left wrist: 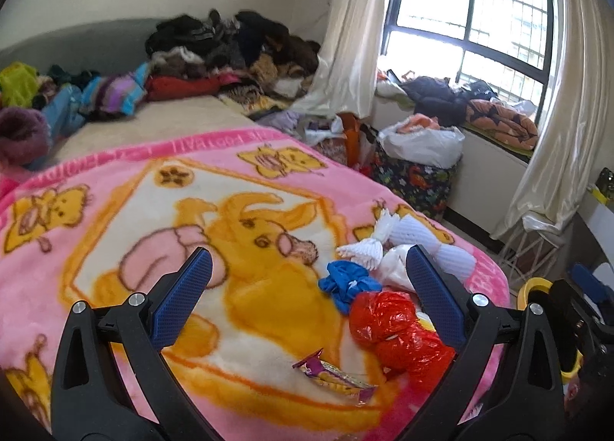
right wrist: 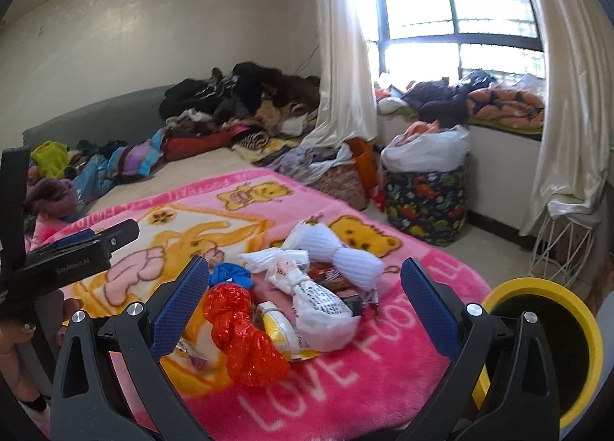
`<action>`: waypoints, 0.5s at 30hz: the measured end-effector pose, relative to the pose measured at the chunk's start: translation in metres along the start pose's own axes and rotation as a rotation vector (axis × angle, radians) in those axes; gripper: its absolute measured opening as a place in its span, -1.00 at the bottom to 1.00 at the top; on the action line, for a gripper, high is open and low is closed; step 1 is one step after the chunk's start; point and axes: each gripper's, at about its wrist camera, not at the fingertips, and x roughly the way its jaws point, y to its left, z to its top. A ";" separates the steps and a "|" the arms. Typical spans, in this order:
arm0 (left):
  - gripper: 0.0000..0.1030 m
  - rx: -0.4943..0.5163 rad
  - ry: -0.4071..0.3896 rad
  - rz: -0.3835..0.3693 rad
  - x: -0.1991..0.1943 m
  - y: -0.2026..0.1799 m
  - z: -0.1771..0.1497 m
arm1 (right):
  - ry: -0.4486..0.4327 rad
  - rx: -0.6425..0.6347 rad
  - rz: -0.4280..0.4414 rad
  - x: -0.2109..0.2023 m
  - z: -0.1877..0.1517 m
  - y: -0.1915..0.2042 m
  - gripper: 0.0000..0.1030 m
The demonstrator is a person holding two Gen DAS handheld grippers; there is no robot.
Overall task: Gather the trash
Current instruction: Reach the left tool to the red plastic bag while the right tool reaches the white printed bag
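A heap of trash lies on the pink cartoon blanket [left wrist: 115, 180]: a red plastic bag [left wrist: 395, 333], a crumpled blue wrapper [left wrist: 343, 282], white foam netting [left wrist: 418, 237], and a purple snack wrapper [left wrist: 334, 374] lying apart in front. My left gripper [left wrist: 307, 283] is open above the blanket, the trash between its fingers. My right gripper [right wrist: 307, 287] is open around the same heap: red bag [right wrist: 241, 333], white printed bag [right wrist: 318, 306], white netting [right wrist: 337, 249], blue wrapper [right wrist: 230, 274]. The left gripper [right wrist: 76, 249] shows at the left edge of the right wrist view.
A yellow-rimmed black bin [right wrist: 548, 345] stands by the bed's right corner, also in the left wrist view [left wrist: 545, 291]. Clothes piles [left wrist: 230, 46] lie at the bed's far end. A dinosaur-print basket [right wrist: 426, 195] and white wire stand [right wrist: 560, 245] are on the floor near the window.
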 end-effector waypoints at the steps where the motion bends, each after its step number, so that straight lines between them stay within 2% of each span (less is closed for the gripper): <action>1: 0.79 0.006 0.014 -0.009 0.004 0.002 0.000 | 0.012 -0.002 -0.001 0.004 0.001 -0.001 0.88; 6: 0.79 -0.003 0.090 -0.119 0.025 0.004 -0.002 | 0.112 -0.044 0.000 0.043 0.002 -0.014 0.88; 10: 0.79 0.050 0.154 -0.154 0.042 -0.013 -0.009 | 0.210 -0.076 0.025 0.068 -0.009 -0.025 0.88; 13: 0.79 0.058 0.211 -0.186 0.056 -0.021 -0.016 | 0.274 -0.088 0.037 0.086 -0.016 -0.031 0.79; 15: 0.72 0.061 0.259 -0.204 0.067 -0.026 -0.021 | 0.342 -0.079 0.064 0.101 -0.023 -0.036 0.65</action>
